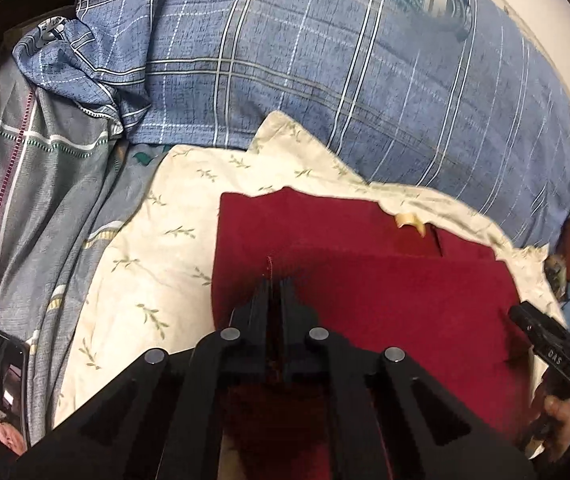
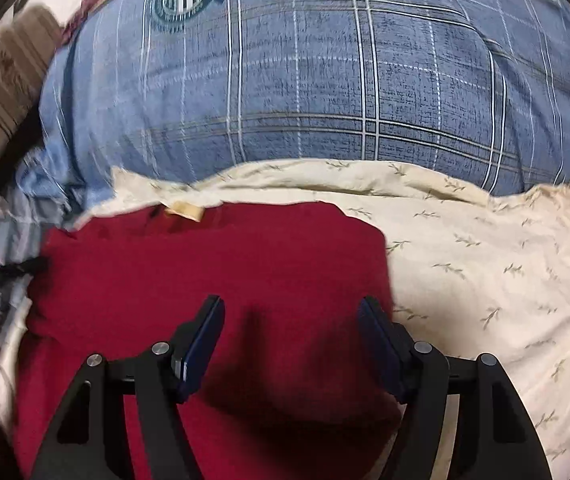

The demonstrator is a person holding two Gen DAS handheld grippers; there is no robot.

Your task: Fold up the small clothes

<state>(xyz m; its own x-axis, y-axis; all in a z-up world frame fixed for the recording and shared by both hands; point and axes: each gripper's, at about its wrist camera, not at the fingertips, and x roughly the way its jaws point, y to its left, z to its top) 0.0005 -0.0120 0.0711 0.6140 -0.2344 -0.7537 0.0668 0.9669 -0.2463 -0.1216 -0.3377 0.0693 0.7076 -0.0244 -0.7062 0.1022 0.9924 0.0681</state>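
The red garment (image 1: 365, 280) lay folded on the cream sheet (image 1: 157, 248), just in front of the blue plaid pillow (image 1: 325, 60). The left gripper (image 1: 278, 284) had its fingers pressed together, pinching a fold of the garment. The right gripper (image 2: 291, 320) hung over the garment with its fingers spread wide, holding nothing.

The folded red garment (image 1: 365, 280) lay on a cream leaf-print cloth (image 1: 145, 272), which spread out to its left and behind it. Behind both rose a blue plaid pillow (image 1: 325, 60). A black phone (image 1: 3, 384) lay far left.
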